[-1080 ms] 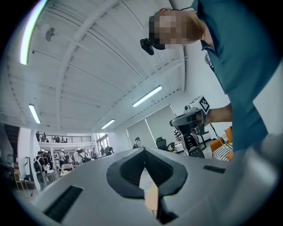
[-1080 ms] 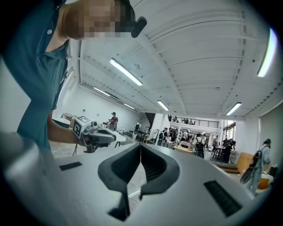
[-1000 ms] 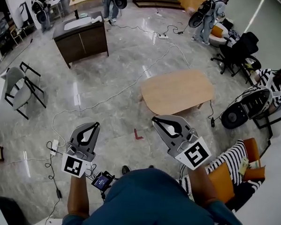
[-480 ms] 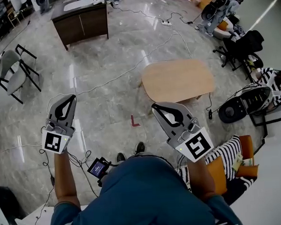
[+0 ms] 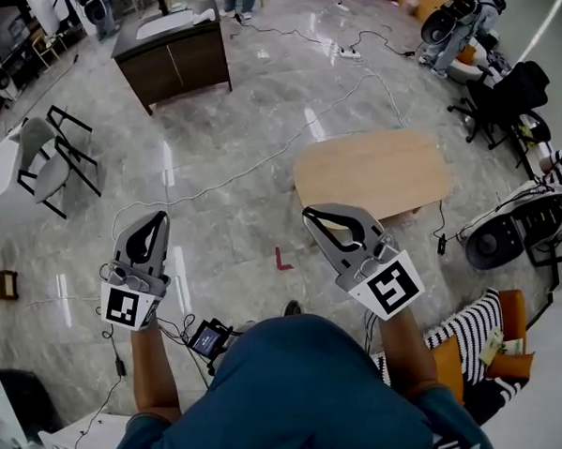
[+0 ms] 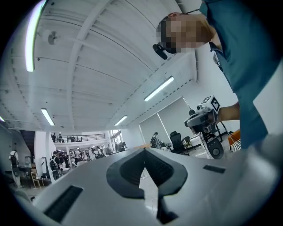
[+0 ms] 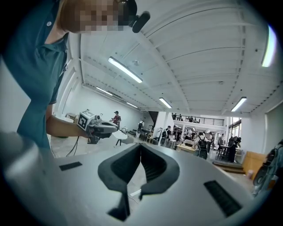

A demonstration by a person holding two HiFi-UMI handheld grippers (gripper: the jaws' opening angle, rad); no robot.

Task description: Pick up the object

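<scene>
No loose object to pick up shows in any view. My left gripper (image 5: 158, 216) is held over the marble floor at the left, its jaws shut with nothing between them. My right gripper (image 5: 309, 212) is at the centre, also shut and empty, its tip short of the low oval wooden table (image 5: 372, 172), whose top is bare. In the left gripper view the closed jaws (image 6: 143, 151) point into the hall, with the right gripper (image 6: 205, 119) beside them. The right gripper view shows its closed jaws (image 7: 140, 145) and the left gripper (image 7: 95, 126) off to the left.
A dark cabinet (image 5: 173, 55) stands far back, a folding chair (image 5: 48, 165) at the left. Cables (image 5: 259, 164) trail across the floor by a red mark (image 5: 283, 259). An orange seat with striped fabric (image 5: 475, 340) and round black machines (image 5: 507, 230) crowd the right.
My left gripper swung out to the left, away from the right one, then came back a little. The head view shifted, so the table now sits slightly further right.
</scene>
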